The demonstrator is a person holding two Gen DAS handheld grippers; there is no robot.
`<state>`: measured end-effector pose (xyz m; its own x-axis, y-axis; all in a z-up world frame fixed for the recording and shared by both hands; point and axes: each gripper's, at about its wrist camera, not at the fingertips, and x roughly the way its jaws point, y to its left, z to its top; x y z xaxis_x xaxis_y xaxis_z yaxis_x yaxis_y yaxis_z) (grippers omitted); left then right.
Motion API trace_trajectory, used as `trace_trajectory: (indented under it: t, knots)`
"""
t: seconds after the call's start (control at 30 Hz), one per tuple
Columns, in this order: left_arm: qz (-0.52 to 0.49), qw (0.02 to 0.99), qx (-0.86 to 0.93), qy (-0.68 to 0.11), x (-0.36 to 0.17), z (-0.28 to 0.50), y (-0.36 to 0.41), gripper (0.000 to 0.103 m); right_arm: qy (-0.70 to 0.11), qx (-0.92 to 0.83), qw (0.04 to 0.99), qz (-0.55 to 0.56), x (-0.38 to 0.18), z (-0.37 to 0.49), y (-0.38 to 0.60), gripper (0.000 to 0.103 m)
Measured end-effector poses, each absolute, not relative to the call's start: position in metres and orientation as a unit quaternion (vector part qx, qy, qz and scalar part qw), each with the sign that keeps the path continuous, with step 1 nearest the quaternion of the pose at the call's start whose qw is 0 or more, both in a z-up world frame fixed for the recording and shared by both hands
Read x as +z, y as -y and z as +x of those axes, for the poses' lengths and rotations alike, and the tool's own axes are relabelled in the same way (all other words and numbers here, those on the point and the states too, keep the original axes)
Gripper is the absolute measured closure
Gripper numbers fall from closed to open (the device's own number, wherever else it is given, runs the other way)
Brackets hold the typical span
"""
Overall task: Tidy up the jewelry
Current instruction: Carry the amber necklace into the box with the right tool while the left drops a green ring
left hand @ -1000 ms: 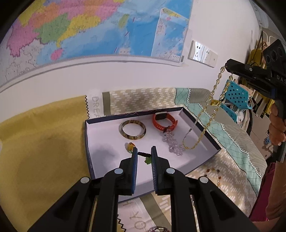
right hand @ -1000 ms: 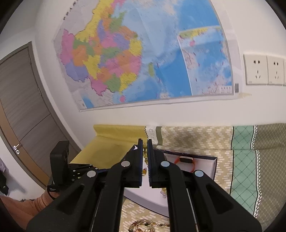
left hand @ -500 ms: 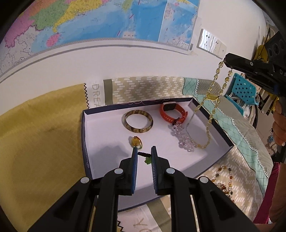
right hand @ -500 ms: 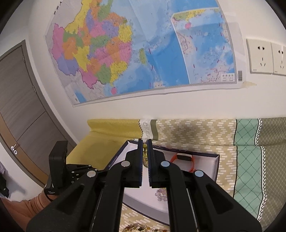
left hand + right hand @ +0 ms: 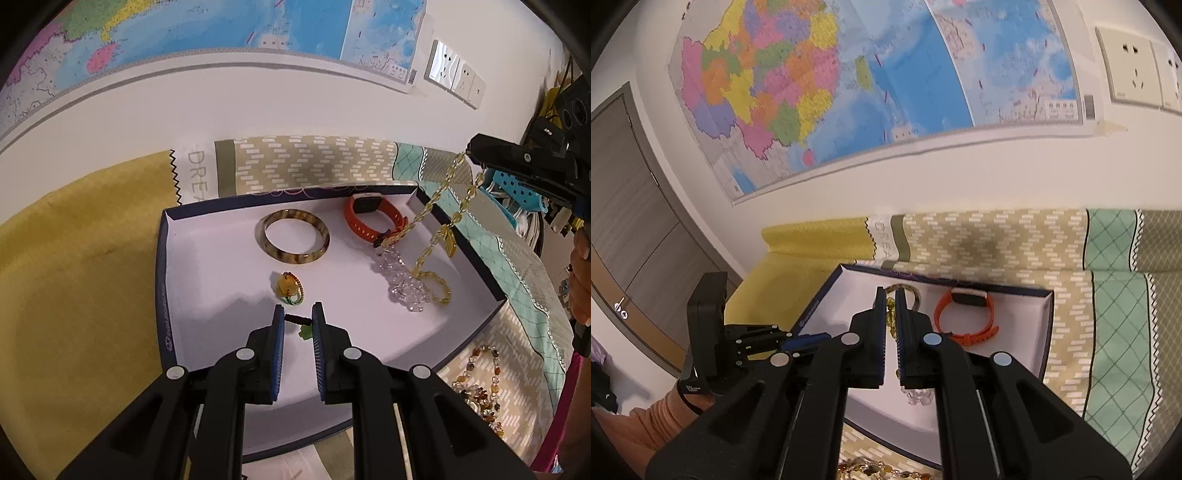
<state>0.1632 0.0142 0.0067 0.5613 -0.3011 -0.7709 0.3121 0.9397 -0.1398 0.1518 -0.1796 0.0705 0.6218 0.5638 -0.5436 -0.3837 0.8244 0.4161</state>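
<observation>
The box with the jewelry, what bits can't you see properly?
- Left wrist view: the left gripper covers the box's near edge.
- Right wrist view: the right gripper hides most of the bangle and yellow necklace.
- Left wrist view: the beaded necklace runs behind the gripper.

The letters "DREA" are printed on the white strip of the bedsheet [image 5: 197,173].

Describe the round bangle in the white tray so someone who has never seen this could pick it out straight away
Start at the shallow white tray with dark blue walls on the patterned cloth. The bangle lies flat near the tray's back wall, left of the orange smartwatch. It is the only rigid, closed ring there, glossy and streaked brown and cream; its neighbours are a strap, beads and chain.
</observation>
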Motion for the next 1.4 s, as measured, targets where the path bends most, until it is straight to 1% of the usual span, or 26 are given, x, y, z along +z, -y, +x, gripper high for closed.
trace_trajectory:
  t: [0.43,0.7,0.73,0.77,0.83,1.0,1.07,1.1,1.2,1.23,1.27,1.3,1.37,1.4]
  knots:
    - [0.01,0.88,-0.163,-0.446,-0.002,0.174,-0.008,0.09,-0.394,0.252,0.873,0.14,0.028,0.168,0.181,0.098]
    - [0.006,0.88,-0.161,-0.446,-0.002,0.179,-0.007,0.089,-0.412,0.243,0.865,0.148,0.012,0.175,0.183,0.098]
    - [0.006,0.88,-0.164,-0.447,-0.002,0.18,-0.006,0.088,-0.415,0.242,0.864,0.149,0.01,0.175,0.183,0.098]
    - [0.007,0.879,-0.163,-0.447,-0.002,0.18,-0.006,0.085,-0.418,0.24,0.863,0.149,0.008,0.176,0.183,0.098]
    - [0.011,0.88,-0.16,-0.447,-0.003,0.182,-0.003,0.082,-0.422,0.236,0.863,0.149,0.004,0.176,0.184,0.097]
    - [0.013,0.88,-0.158,-0.448,-0.003,0.181,0.0,0.079,-0.432,0.226,0.859,0.155,-0.002,0.176,0.188,0.095]
    - [0.009,0.883,-0.157,-0.443,0.0,0.18,-0.001,0.069,-0.434,0.218,0.86,0.159,-0.004,0.175,0.191,0.089]
    - [0.009,0.884,-0.156,-0.44,0.002,0.179,-0.002,0.066,-0.433,0.217,0.86,0.162,-0.005,0.174,0.193,0.088]
    - [0.002,0.897,-0.147,-0.417,0.015,0.17,-0.007,0.048,-0.429,0.213,0.862,0.168,-0.003,0.169,0.199,0.083]
    - [0.001,0.902,-0.142,-0.408,0.02,0.168,-0.009,0.042,-0.426,0.212,0.863,0.169,-0.002,0.166,0.201,0.077]
    - [0.003,0.906,-0.137,-0.4,0.025,0.164,-0.01,0.042,-0.423,0.211,0.865,0.171,-0.001,0.163,0.203,0.072]
    - [0.005,0.91,-0.134,-0.392,0.03,0.16,-0.011,0.041,-0.419,0.212,0.866,0.172,0.001,0.159,0.204,0.072]
    - [0.003,0.919,-0.128,-0.373,0.041,0.15,-0.015,0.03,-0.412,0.215,0.869,0.173,0.006,0.151,0.206,0.071]
    - [0.003,0.923,-0.124,-0.365,0.045,0.146,-0.017,0.03,-0.408,0.215,0.87,0.173,0.009,0.147,0.207,0.071]
